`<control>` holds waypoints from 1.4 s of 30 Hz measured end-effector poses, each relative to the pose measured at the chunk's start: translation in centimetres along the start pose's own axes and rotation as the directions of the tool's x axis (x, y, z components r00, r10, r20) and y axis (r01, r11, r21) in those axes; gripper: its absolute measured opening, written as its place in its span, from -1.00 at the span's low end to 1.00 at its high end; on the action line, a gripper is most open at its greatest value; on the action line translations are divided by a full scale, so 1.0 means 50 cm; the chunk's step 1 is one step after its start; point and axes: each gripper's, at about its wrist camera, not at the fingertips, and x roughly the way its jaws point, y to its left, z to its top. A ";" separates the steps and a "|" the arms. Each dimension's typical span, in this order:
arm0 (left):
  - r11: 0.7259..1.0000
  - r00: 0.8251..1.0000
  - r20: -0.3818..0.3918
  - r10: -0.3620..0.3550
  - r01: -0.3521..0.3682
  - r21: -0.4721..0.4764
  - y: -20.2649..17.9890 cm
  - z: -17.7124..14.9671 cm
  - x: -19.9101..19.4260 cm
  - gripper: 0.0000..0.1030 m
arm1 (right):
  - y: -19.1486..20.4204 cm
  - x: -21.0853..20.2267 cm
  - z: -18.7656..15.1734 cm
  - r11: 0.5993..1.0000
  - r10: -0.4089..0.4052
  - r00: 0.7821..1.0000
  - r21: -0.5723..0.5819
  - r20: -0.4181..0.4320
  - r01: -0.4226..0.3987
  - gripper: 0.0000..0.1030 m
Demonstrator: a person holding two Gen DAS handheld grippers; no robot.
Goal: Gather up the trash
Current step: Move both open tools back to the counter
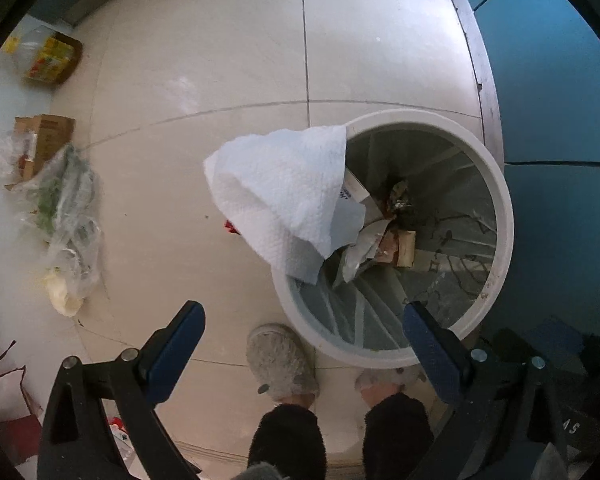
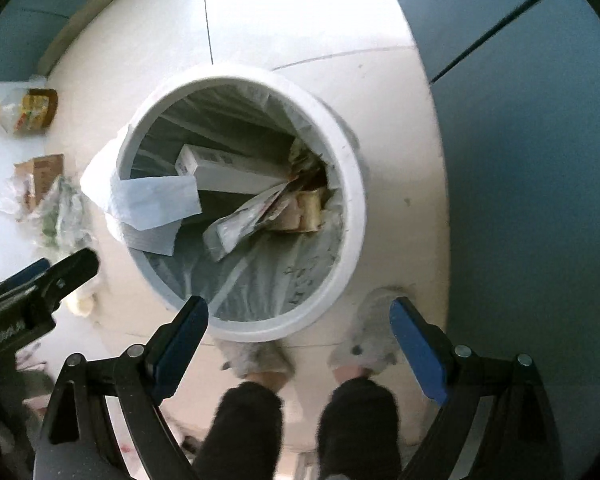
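Left wrist view: your left gripper stands with jaws wide apart, holding nothing, above the near rim of the white bin. Your right gripper is likewise spread wide and empty over the same bin. A paper towel is draped across the bin's far-left rim, half inside, half hanging outside. Risk noted: it could slide out onto the floor if you brush the rim or liner. Inside lie a white carton and crumpled wrappers. Uncollected trash remains on the floor to your left: plastic bags, a cardboard box, a yellow packet.
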 end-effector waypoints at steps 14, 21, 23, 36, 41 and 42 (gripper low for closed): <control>1.000 0.977 0.212 0.022 -0.021 -0.006 0.024 -0.136 -0.344 0.96 | 0.077 -0.304 -0.117 0.988 -0.079 0.974 -0.111 0.214 0.104 1.00; 1.000 0.926 0.376 -0.026 0.019 0.022 0.029 -0.227 -0.629 0.96 | 0.119 -0.613 -0.245 0.981 -0.071 0.932 -0.144 0.355 0.130 1.00; 0.999 0.912 0.407 -0.042 0.031 0.033 0.031 -0.251 -0.706 0.96 | 0.124 -0.697 -0.281 0.979 -0.072 0.919 -0.151 0.386 0.140 1.00; 0.991 0.800 0.587 -0.125 0.077 0.107 0.007 -0.388 -1.082 0.96 | 0.069 -1.119 -0.486 0.983 0.178 0.786 -0.137 0.593 -0.119 1.00; 0.985 0.680 0.719 -0.145 0.028 0.172 -0.074 -0.423 -1.215 0.96 | -0.012 -1.268 -0.568 0.978 0.163 0.597 -0.046 0.786 -0.205 1.00; 0.986 0.654 0.747 -0.117 -0.012 0.165 -0.101 -0.428 -1.241 0.96 | -0.024 -1.277 -0.577 0.977 0.149 0.579 -0.030 0.802 -0.209 1.00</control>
